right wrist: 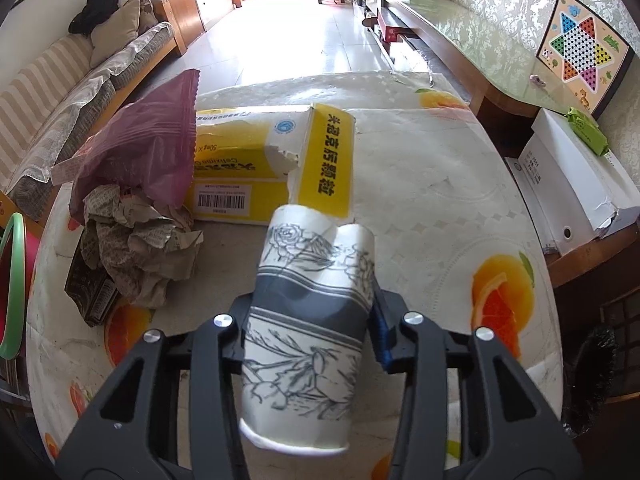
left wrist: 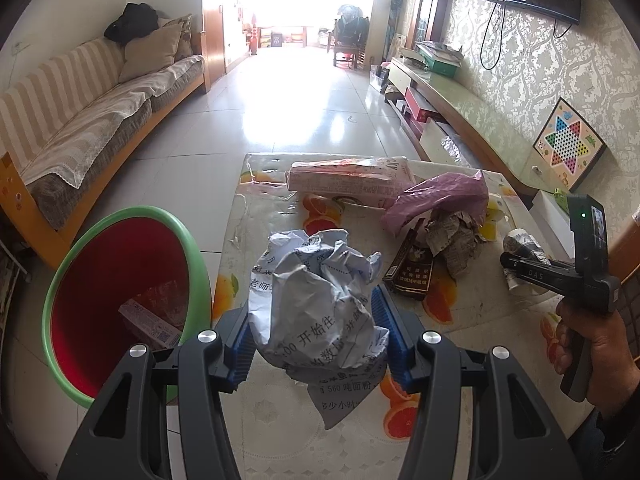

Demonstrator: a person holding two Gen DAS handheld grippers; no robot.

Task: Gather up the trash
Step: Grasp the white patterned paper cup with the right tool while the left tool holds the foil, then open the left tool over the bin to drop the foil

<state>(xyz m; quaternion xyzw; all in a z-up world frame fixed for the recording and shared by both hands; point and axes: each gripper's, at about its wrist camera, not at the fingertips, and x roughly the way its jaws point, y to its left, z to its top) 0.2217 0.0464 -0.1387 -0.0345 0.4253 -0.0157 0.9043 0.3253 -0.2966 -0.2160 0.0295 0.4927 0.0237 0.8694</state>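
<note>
Our left gripper (left wrist: 316, 328) has its jaws clamped on a crumpled paper ball (left wrist: 316, 300) above the worktop (left wrist: 280, 420), near the bin (left wrist: 80, 264). It could snag the rim or drop short, since a loose flap hangs below the pads. Our right gripper (right wrist: 308, 320) squeezes a paper cup (right wrist: 308, 332), dented and flower-printed; crushed further, it might slip free. A yellow box (right wrist: 240, 160) lies beyond.

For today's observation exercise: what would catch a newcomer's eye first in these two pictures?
The left gripper clamps a crumpled paper ball over the table, beside the green-rimmed red bin on the floor. The right gripper squeezes a flower-printed paper cup, with a torn yellow box behind it.
</note>
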